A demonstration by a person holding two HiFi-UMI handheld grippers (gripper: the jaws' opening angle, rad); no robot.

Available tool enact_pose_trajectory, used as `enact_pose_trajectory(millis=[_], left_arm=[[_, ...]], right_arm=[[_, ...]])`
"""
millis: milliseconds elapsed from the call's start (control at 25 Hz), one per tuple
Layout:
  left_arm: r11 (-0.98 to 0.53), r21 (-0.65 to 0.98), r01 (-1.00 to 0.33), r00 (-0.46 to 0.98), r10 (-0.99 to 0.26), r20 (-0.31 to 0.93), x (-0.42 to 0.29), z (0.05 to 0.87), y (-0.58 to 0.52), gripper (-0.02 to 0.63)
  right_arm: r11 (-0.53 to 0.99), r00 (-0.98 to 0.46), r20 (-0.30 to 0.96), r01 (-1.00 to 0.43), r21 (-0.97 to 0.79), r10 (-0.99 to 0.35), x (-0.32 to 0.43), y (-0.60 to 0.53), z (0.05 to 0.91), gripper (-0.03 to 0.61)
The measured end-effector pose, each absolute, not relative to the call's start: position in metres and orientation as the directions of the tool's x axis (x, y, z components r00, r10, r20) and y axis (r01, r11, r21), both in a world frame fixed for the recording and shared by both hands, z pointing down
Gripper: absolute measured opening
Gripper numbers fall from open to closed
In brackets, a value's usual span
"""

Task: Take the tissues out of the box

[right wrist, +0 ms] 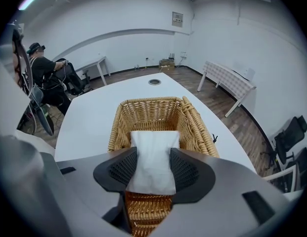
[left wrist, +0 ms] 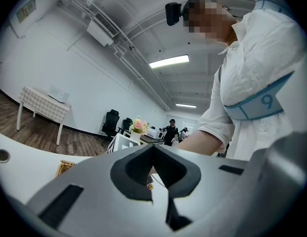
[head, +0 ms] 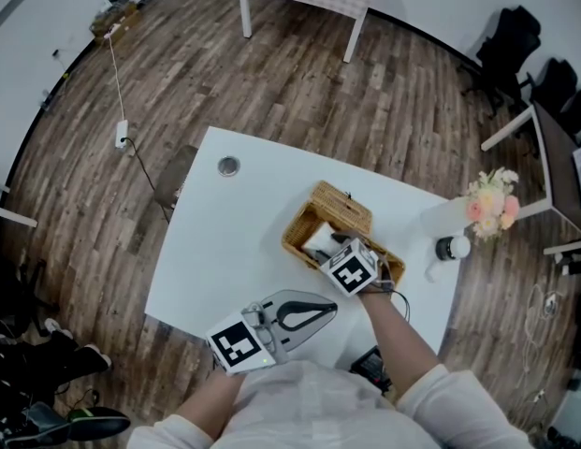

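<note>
Right gripper (right wrist: 153,171): jaws closed on the tissue pack (right wrist: 154,154). Both ribbed pads press against the pack's long sides. The white pack lies lengthwise in the near end of the wicker basket (right wrist: 195,120), and the jaw tips reach over the basket's near rim. The far half of the basket shows bare weave.

Left gripper (left wrist: 153,149): jaws closed, tips meeting, nothing between them. In the head view this gripper is held near the table edge closest to the person. It is on the near-left side of the basket, apart from it, with its tips pointing towards the basket.

The basket stands on the white table (head: 225,241), towards its right half. A round metal disc (head: 228,166) sits in the tabletop to the far left of the basket. A bunch of flowers (head: 491,201) stands to the right of the basket, near the table's right corner.
</note>
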State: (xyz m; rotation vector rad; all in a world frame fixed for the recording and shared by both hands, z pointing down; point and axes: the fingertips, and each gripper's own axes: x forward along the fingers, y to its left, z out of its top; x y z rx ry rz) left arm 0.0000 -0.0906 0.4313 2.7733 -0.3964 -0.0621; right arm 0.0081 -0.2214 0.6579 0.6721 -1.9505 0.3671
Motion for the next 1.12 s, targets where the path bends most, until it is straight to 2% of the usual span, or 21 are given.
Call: enact_pose_trajectory(millis=[200, 680, 1120], left_arm=[[-0.903, 0.334, -0.269, 0.960, -0.280, 0.016, -0.001, 0.430, -0.088, 0.000], [-0.905, 0.326, -0.274, 0.961, -0.271, 0.054, 0.000, 0.438, -0.086, 0.000], [-0.909, 0.304, -0.285, 0.958, -0.279, 0.064, -0.003, 0.432, -0.087, 0.001]], right_arm=[[0.801, -0.374, 0.860, -0.596, 0.065, -0.348, 0.009, -0.224, 0.644, 0.225], [0.728, -0.536, 0.684, -0.686, -0.011, -0.494, 0.005, -0.229, 0.584, 0.222], [0.640, -0.644, 0.419, -0.749, -0.173, -0.640, 0.017, -0.223, 0.503, 0.218]])
